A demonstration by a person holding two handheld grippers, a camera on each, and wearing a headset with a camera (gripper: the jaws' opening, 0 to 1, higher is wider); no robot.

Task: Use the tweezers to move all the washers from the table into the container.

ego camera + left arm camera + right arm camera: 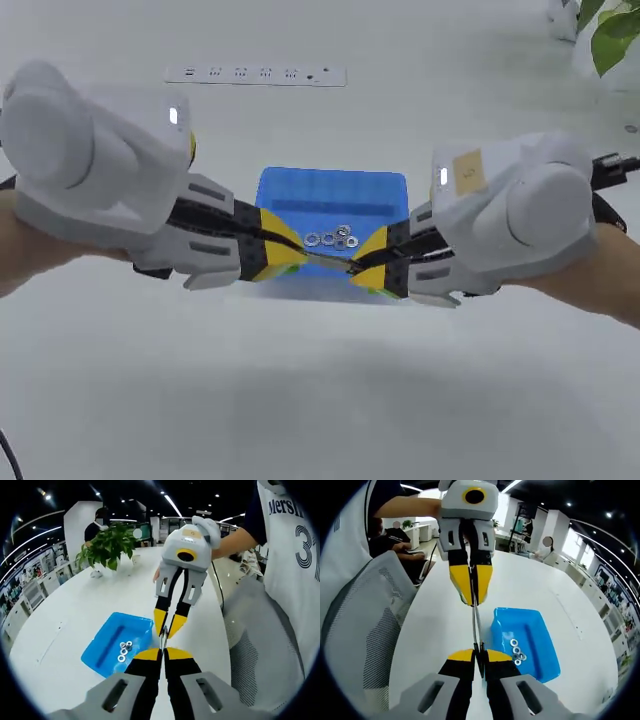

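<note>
Left gripper (290, 252) and right gripper (368, 262) face each other, each pinching one end of the tweezers (328, 259); just beyond, washers (333, 239) lie in the blue container (330, 180).

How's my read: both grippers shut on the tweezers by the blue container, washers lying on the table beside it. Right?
Not quite. The washers lie inside the blue container, not on the table beside it; the right gripper view shows them on its floor. The left gripper and right gripper are indeed both shut on the tweezers by it.
</note>
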